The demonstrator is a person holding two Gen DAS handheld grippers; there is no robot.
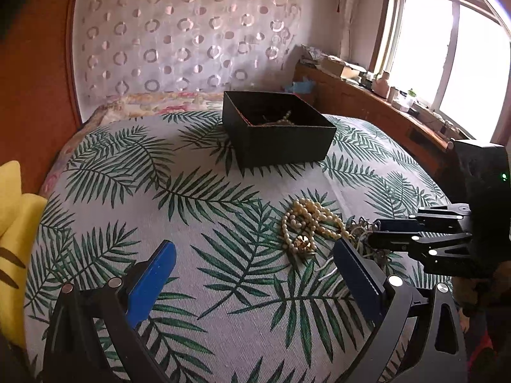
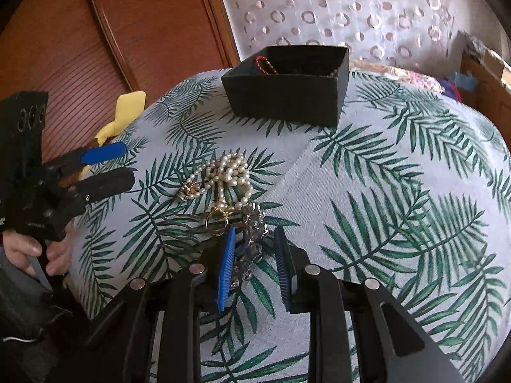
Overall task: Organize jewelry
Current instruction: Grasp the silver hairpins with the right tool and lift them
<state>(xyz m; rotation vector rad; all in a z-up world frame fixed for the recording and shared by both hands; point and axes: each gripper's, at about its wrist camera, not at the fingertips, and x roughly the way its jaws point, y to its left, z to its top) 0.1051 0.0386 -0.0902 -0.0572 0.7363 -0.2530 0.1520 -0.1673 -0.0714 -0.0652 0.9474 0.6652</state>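
Note:
A pile of pearl necklaces lies on the leaf-print cloth, with a gold ring and a silver crystal chain at its near edge. A black open box behind it holds some jewelry. My right gripper is open, its blue pads on either side of the silver chain; it also shows in the left wrist view. My left gripper is open and empty, above the cloth left of the pile; it also shows in the right wrist view.
The leaf-print cloth covers a rounded surface. A yellow cushion lies at its left edge. A wooden ledge with clutter runs under the window on the right. A wooden panel stands on the left.

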